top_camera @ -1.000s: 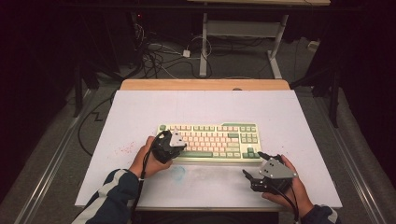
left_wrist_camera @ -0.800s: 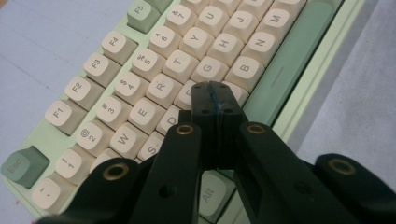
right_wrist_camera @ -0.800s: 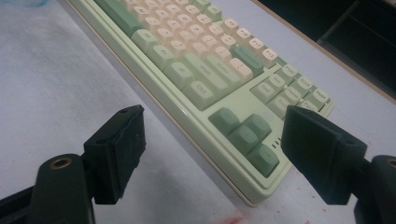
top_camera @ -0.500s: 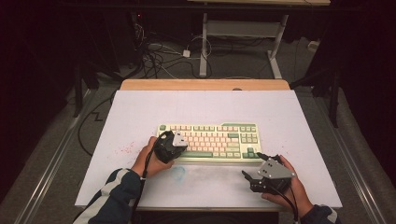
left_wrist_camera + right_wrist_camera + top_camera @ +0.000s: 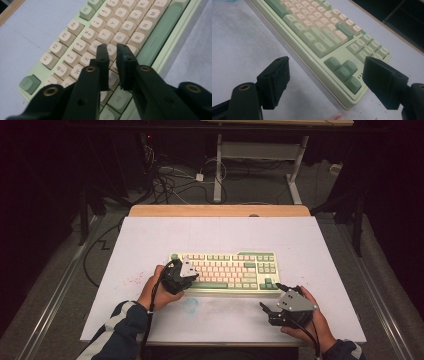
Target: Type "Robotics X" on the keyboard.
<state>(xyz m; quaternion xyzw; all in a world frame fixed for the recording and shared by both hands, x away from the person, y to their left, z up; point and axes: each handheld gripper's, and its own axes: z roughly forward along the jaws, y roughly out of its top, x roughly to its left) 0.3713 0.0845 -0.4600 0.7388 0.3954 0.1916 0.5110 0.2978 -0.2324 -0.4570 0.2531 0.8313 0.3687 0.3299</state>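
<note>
A pale green keyboard [image 5: 230,270] with cream and green keycaps lies in the middle of the white table cover. My left gripper [image 5: 189,276] hangs over its left end, pointing down at the letter keys. In the left gripper view the keyboard [image 5: 75,27] sits under my left gripper [image 5: 112,50]. Its jaws have just been opening and stand a narrow gap apart, with only the keys below showing between them. My right gripper [image 5: 270,298] rests on the cover near the keyboard's front right corner. In the right gripper view my right gripper [image 5: 325,75] stands wide open, with the keyboard [image 5: 317,32] beyond it.
The white cover [image 5: 220,235] spans the table, with a wooden edge [image 5: 220,210] at the far side. A blue smudge [image 5: 192,305] and red specks [image 5: 132,280] mark the cover. Cables [image 5: 170,185] and a desk frame [image 5: 260,155] stand on the floor beyond.
</note>
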